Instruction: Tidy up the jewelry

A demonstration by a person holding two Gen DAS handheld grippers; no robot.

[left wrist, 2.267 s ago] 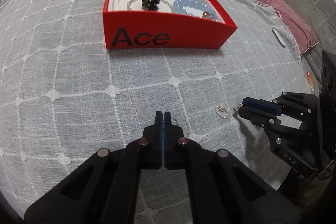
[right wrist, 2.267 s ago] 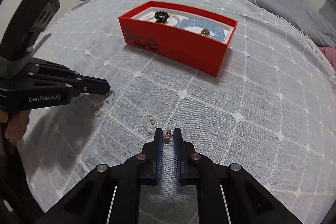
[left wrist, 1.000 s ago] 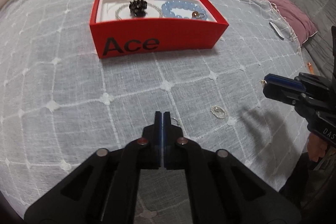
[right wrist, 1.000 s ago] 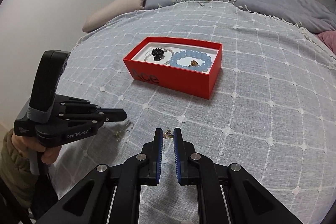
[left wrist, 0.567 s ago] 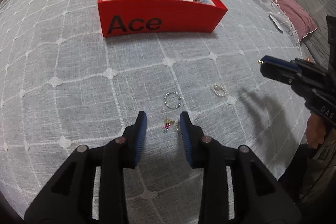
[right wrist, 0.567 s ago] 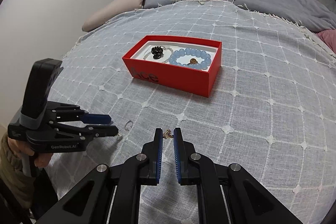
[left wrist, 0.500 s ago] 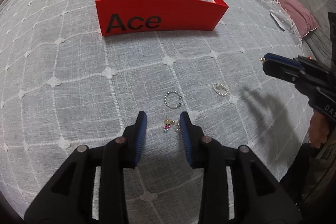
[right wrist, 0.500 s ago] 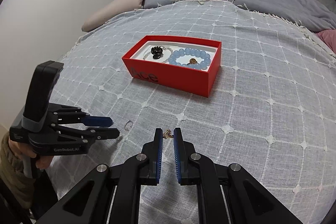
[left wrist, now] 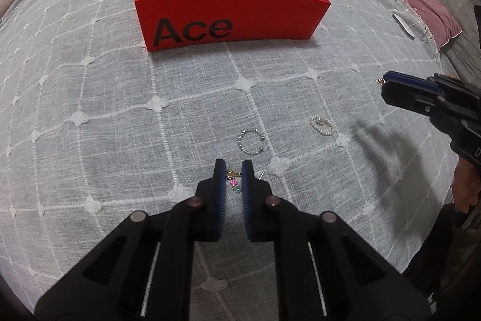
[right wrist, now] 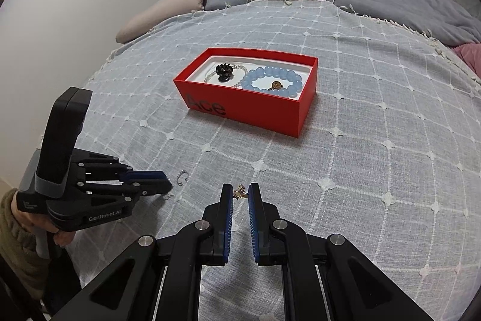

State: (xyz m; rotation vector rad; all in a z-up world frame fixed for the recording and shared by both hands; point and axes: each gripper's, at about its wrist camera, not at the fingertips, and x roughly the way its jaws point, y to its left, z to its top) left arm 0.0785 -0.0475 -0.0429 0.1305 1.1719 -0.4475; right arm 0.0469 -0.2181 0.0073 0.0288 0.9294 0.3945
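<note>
Small charm earring [left wrist: 234, 182], gold hook with pink and teal beads, lies on the bedspread [left wrist: 90, 110] well short of the red Ace box [left wrist: 228, 20], on its near side. Left gripper [left wrist: 234, 170] straddles it, jaws narrowly apart, one finger each side, nothing pinched yet; looks set to close on the charm so it can go to the box.

Just past the charm toward the box, a silver open ring [left wrist: 251, 142]; to the right of that, a small pearl ring [left wrist: 322, 125]. Both loose on the cloth, still to be collected.

Right gripper [right wrist: 240, 193] held up off the cloth, off to the right of the box front, jaws a narrow gap apart with a little gold piece [right wrist: 240, 191] at the tips. It seems to be hanging there, so probably gripped, but contact isn't clear; cannot tell for sure.

The box already holds a blue bead bracelet [right wrist: 272, 81], a dark cluster piece [right wrist: 224, 71] and a pearl strand [right wrist: 237, 72], so sorting is partly done.

Versus 2.3 s ago: the left jaws were pressed shut, then wide open half a second ago, now narrowed around the charm. The right gripper has lifted away from the cloth, where it had been down near the pearl ring.
</note>
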